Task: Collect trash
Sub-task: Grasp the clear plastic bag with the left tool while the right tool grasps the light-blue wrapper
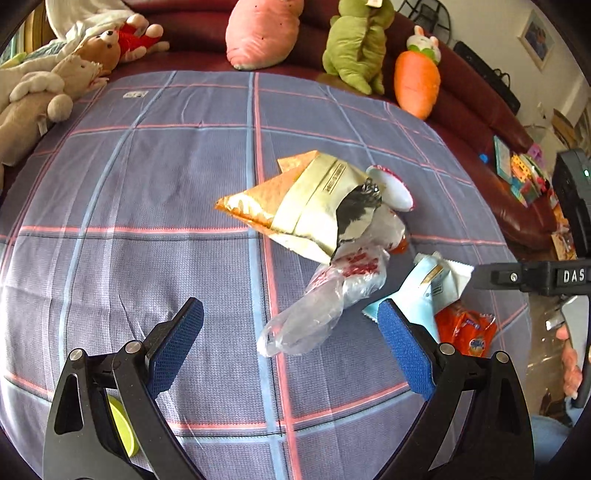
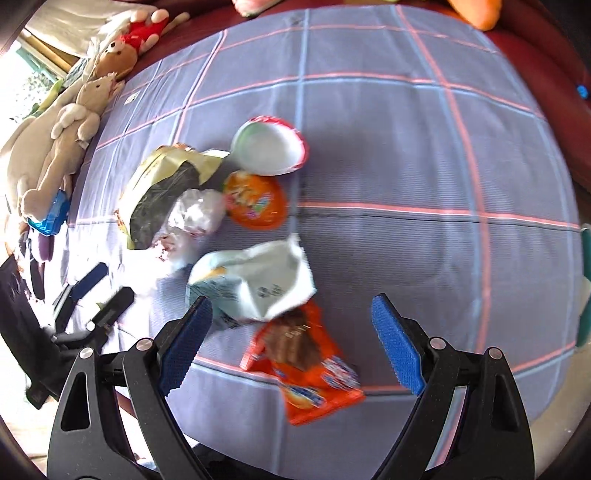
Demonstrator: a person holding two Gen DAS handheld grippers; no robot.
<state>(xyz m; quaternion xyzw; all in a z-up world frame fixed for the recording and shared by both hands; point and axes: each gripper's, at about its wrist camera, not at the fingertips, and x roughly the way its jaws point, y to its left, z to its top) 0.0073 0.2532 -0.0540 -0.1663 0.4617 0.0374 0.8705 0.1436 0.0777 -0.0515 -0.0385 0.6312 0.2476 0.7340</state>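
Observation:
Trash lies in a loose pile on the checked cloth point(image 1: 147, 184). A gold and orange snack bag point(image 1: 295, 203) lies beside a clear plastic bag point(image 1: 325, 295), a white cup point(image 1: 391, 186), a pale blue wrapper point(image 1: 432, 284) and an orange wrapper point(image 1: 465, 332). My left gripper point(image 1: 291, 328) is open and empty, with the clear bag's near end between its fingers. My right gripper point(image 2: 291, 325) is open and empty above the orange wrapper point(image 2: 306, 365); the pale blue wrapper point(image 2: 255, 284) touches its left finger. The white cup point(image 2: 269, 146) and an orange lid point(image 2: 255, 201) lie farther off.
Plush toys line the dark red sofa behind the cloth: a bear point(image 1: 103, 48), a pink cushion point(image 1: 262, 33), a green toy point(image 1: 358, 48) and a carrot point(image 1: 417, 81). The right gripper's body point(image 1: 535, 277) shows at the right edge. The left gripper point(image 2: 99, 288) shows in the right view.

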